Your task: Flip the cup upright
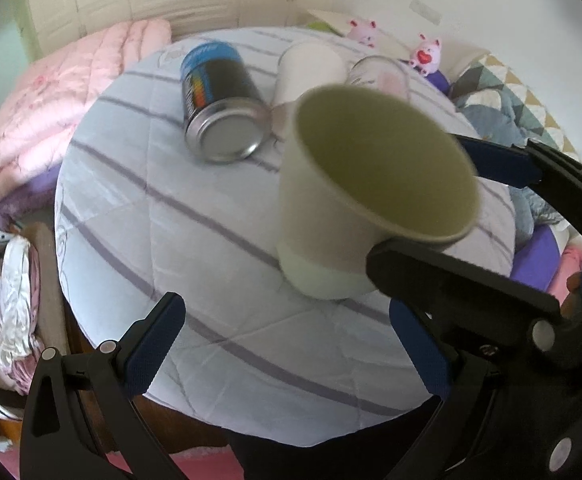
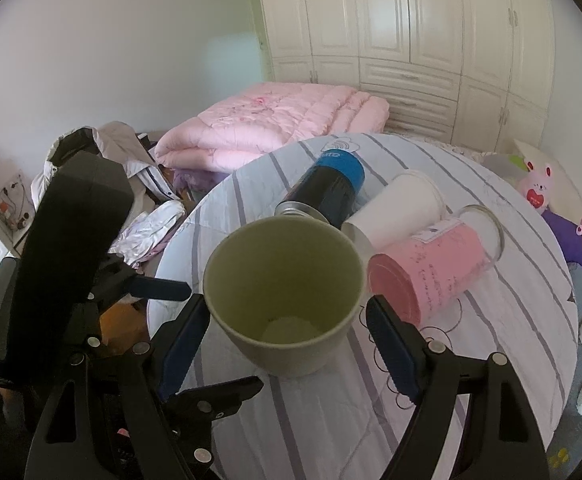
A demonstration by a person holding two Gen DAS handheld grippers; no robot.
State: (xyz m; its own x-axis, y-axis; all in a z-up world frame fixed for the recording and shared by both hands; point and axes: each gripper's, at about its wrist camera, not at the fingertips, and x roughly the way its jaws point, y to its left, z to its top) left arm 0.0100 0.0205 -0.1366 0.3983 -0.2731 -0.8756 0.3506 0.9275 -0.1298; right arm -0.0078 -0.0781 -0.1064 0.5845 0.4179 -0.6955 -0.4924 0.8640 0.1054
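A round table under a quilted white cloth with grey-purple stripes (image 2: 491,320) carries four containers. The biggest in both views is the task's pale green, slightly tapered cup (image 2: 287,300), standing mouth up near the table's front edge; its inside is bare down to a pale round bottom, and from the left wrist view a lighter band rings its base (image 1: 331,280). Behind it lie three vessels on their sides, close together: a clear glass jar with a pink paper label (image 2: 431,264), a black can with a blue band and a silver end (image 2: 327,192), and a white paper cup (image 2: 399,208) wedged between them, touching both; what the lying ones hold cannot be told. The right gripper (image 2: 287,344) points down over the cup, its blue-padded fingers (image 2: 391,344) spread on either side of the green wall, the left pad just beside it, the right one apart. The left gripper (image 1: 291,348) hangs lower by the table edge with its jaws wide apart and nothing between them.
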